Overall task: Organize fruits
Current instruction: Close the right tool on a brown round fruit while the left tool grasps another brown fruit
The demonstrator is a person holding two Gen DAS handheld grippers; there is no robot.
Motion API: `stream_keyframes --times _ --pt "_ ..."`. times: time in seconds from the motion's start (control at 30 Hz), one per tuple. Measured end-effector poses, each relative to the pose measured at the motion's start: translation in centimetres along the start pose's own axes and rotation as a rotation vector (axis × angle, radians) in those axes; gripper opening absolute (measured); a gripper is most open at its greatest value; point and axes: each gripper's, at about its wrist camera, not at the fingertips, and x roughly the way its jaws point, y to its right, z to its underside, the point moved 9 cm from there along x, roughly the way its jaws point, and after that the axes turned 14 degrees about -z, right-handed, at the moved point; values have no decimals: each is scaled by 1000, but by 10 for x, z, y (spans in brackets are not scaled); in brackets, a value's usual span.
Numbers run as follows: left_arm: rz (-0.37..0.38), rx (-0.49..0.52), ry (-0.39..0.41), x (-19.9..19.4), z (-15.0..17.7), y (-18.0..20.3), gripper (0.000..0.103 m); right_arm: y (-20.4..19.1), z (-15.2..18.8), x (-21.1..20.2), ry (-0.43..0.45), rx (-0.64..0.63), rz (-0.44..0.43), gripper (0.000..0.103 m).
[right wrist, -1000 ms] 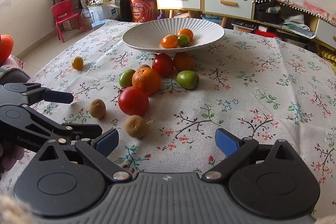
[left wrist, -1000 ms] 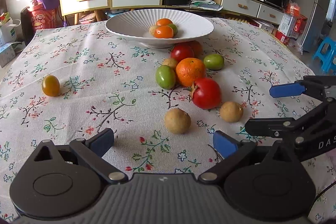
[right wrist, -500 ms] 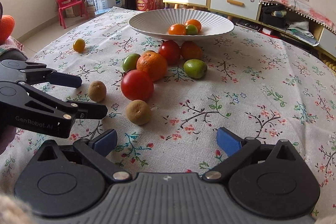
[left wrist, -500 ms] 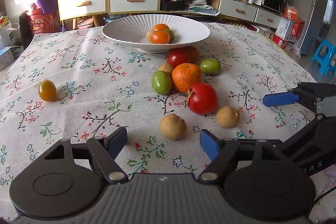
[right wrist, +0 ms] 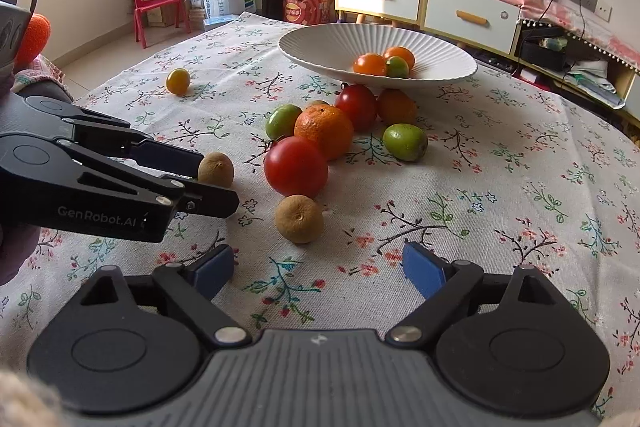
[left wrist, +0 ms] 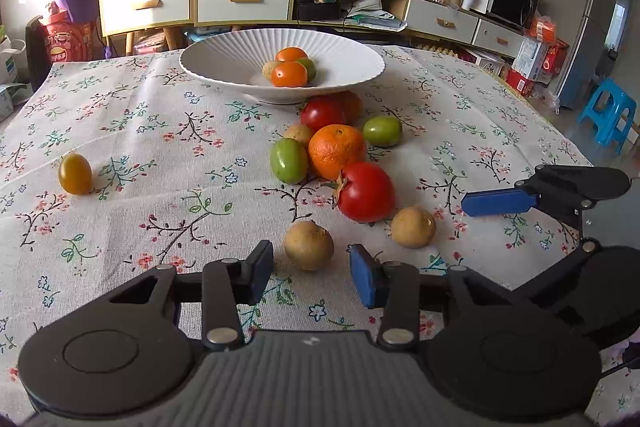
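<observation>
Narrower, closing left tool [left wrist: 311, 273] around one of two brown fruits [left wrist: 309, 245]; right tool [right wrist: 319, 266] wide, closing, empty.

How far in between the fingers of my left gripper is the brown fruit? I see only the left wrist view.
Observer: In the right wrist view, the brown fruit sits only at the tips of the left gripper, whose jaws are closing. I cannot tell if they touch it.
Operator: Is something in the right gripper?
Observer: No. Both its fingers show there with nothing between them, and the jaws are closing. A second brown fruit lies just ahead.
Operator: What is behind the far tomato?
Observer: A round orange fruit, beside that tomato and close to the bowl.
</observation>
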Motion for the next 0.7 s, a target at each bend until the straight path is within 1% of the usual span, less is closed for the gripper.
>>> stream_keyframes --times 0.2,0.3,0.47,0.53,0.7 --pt "4 -3 -2 0 0 0 30 -8 -2 1 6 -43 -17 71" --pt "6 -6 -3 0 0 0 27 -10 -3 2 8 -51 -23 66" --pt "3 -7 -3 0 0 -1 23 -10 -6 3 13 -52 -27 57" --pt "4 -10 -4 0 -1 -1 23 -10 -7 3 15 -49 -30 54" --pt "3 -10 -3 0 -1 -1 23 -9 -9 4 21 -44 -29 44"
